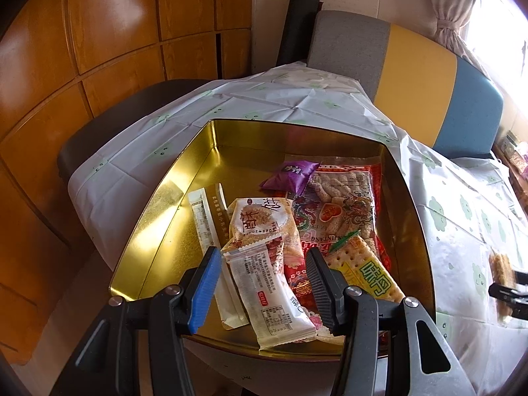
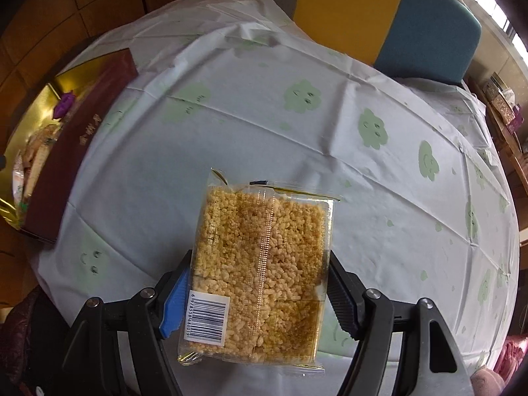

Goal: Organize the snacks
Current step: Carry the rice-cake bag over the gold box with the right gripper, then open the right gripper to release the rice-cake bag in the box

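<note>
An open gold tin [image 1: 158, 227] holds several snacks: a purple sachet [image 1: 292, 173], a red bag of puffed sticks [image 1: 343, 204], a cracker pack [image 1: 366, 270], a rice-cake pack [image 1: 260, 221], a long stick sachet [image 1: 206, 221] and a white wrapper [image 1: 264, 290]. My left gripper [image 1: 260, 277] hovers open over the tin's near side, and the white wrapper lies below the gap without touching the pads. My right gripper [image 2: 260, 283] is shut on a clear pack of puffed rice squares [image 2: 264, 264], held above the tablecloth. In the left wrist view that pack [image 1: 500, 264] shows at the far right edge.
A white tablecloth with green cloud faces [image 2: 297, 125] covers the round table. The tin's maroon side [image 2: 76, 151] sits at the table's left edge. A grey, yellow and blue chair back [image 1: 422, 89] stands behind the table, and wooden cabinets [image 1: 99, 49] lie to the left.
</note>
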Demonstrator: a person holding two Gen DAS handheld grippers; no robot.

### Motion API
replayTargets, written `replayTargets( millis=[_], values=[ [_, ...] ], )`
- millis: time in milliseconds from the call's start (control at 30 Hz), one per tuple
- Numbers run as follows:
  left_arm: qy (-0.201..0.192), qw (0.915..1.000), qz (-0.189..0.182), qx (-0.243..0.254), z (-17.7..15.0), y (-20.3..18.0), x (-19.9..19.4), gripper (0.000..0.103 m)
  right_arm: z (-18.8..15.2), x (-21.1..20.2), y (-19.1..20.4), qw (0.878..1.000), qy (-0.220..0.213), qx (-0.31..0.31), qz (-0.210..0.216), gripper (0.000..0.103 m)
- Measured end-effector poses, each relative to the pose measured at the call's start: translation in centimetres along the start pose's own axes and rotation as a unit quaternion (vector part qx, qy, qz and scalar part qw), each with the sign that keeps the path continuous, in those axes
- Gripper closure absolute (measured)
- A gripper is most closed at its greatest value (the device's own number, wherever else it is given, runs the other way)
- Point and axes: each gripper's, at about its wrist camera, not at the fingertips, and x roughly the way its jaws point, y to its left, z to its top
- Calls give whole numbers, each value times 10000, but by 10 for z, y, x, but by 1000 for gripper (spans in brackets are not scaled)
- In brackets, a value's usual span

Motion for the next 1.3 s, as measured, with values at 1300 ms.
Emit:
replayTargets(
  millis=[1300],
  values=[
    [-16, 9991, 248, -356, 2, 25, 5, 49, 77, -6, 201, 9841, -927, -629, 1380, 27]
  ],
)
